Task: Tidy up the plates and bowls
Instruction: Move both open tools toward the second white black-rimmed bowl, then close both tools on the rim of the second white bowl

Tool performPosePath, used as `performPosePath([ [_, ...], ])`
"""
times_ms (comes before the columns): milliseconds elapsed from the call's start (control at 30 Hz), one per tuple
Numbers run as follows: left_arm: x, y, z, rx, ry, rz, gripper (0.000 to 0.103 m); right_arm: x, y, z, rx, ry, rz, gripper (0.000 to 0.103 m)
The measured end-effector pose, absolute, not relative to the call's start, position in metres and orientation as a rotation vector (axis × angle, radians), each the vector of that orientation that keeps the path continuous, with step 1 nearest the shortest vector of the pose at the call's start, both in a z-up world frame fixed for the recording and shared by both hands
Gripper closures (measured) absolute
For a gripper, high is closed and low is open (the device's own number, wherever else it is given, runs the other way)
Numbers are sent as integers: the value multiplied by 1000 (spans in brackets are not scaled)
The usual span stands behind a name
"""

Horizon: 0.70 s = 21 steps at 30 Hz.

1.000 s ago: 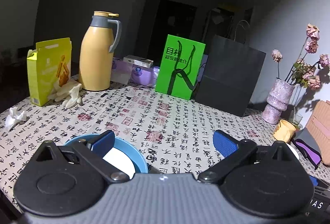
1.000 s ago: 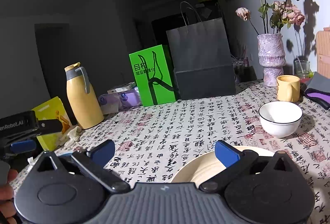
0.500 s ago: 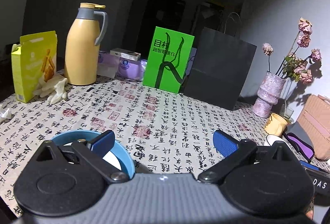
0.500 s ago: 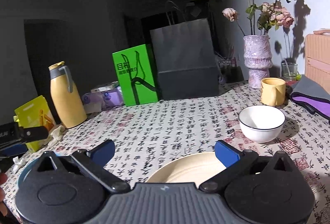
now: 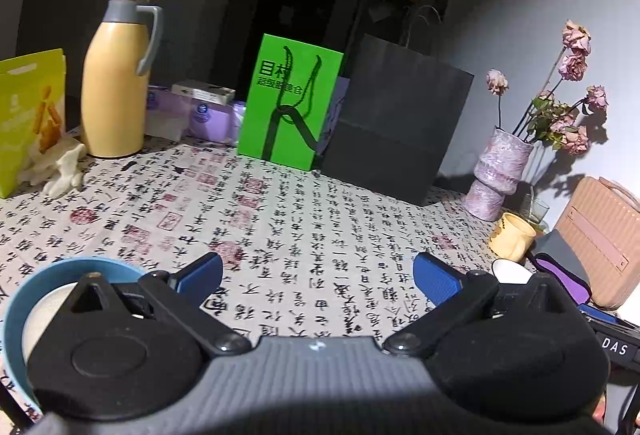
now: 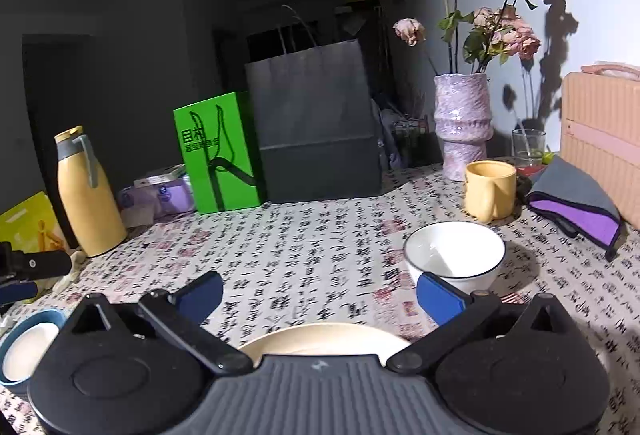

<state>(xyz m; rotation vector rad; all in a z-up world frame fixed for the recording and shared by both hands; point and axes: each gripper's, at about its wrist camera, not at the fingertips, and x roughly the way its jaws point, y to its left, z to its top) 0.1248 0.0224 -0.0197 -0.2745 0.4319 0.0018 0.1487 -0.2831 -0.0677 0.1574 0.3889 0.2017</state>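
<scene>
1. Left gripper [image 5: 316,277]: jaws spread wide, holding nothing; blue bowl [image 5: 24,299] beside left jaw
2. Right gripper [image 6: 319,293]: jaws wide, empty; cream plate [image 6: 324,337] between them, white bowl [image 6: 454,251] beyond right jaw

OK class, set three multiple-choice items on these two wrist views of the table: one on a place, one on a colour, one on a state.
1. Where does the yellow mug stand?
A. beside the purple vase
B. inside the black paper bag
C. on the cream plate

2. What colour is the outside of the bowl near the left claw?
A. red
B. blue
C. green

3. How is the right claw?
A. shut on the white bowl
B. shut on the mug
C. open, holding nothing

Answers: 1 A, the mug sits on the cloth next to the vase. 2 B, its rim and wall are blue. 3 C, its blue pads stand wide apart with only tablecloth between them.
</scene>
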Motion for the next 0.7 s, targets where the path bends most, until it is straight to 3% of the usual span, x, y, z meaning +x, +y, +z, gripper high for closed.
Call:
performPosePath([
  [700, 167, -40, -17, -258, 440, -134, 0, 185, -320, -70, 68, 393, 152, 0],
])
